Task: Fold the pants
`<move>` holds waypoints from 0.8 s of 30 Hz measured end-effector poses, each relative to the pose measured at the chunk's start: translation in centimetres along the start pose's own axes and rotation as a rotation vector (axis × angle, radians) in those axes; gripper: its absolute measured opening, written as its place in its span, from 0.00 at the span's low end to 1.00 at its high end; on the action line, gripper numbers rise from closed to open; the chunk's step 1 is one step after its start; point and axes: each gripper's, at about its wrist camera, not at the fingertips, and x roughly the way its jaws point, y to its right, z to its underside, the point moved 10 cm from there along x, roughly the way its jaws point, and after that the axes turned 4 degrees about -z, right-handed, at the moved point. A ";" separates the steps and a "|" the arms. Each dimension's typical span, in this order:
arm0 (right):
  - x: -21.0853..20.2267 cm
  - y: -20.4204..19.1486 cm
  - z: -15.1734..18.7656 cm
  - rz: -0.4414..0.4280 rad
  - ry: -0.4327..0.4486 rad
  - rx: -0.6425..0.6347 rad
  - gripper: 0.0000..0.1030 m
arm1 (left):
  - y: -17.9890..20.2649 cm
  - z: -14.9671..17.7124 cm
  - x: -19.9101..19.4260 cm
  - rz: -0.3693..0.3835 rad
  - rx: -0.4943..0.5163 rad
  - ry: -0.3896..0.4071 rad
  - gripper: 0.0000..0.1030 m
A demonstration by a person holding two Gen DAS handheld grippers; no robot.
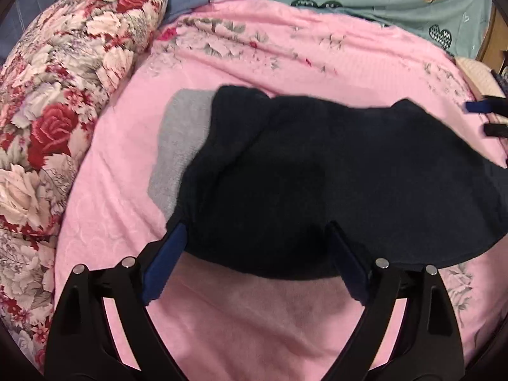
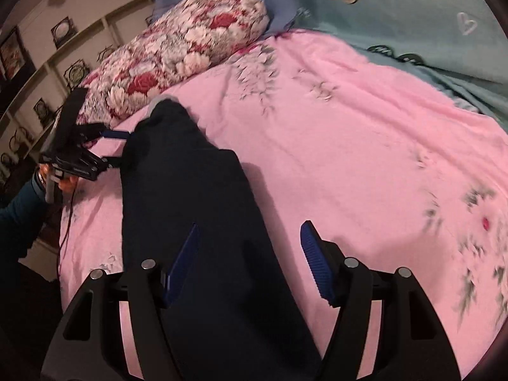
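Dark navy pants (image 1: 317, 184) lie folded on the pink bedspread (image 1: 254, 317), with a grey inner layer (image 1: 184, 146) showing at their left end. My left gripper (image 1: 254, 231) is open, its blue-padded fingertips at the near edge of the cloth, nothing clamped. In the right wrist view the pants (image 2: 197, 222) run as a long strip from near to far. My right gripper (image 2: 249, 235) is open over the near end, left finger above the cloth, right finger above the bedspread. The left gripper (image 2: 119, 147) shows at the strip's far left edge, and the right gripper (image 1: 484, 119) at the left view's right border.
A red and white floral pillow (image 1: 63, 111) lies along the left of the bed. A teal heart-print blanket (image 1: 381, 0) covers the far side. Pink bedspread (image 2: 365, 158) stretches to the right of the pants. A sleeved hand (image 2: 28, 197) holds the left gripper; shelves (image 2: 47, 63) stand behind.
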 end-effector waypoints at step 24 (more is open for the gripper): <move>3.0 -0.9 -6.2 -0.408 0.132 0.222 0.72 | -3.2 -3.5 3.9 -0.036 -0.168 -0.005 0.93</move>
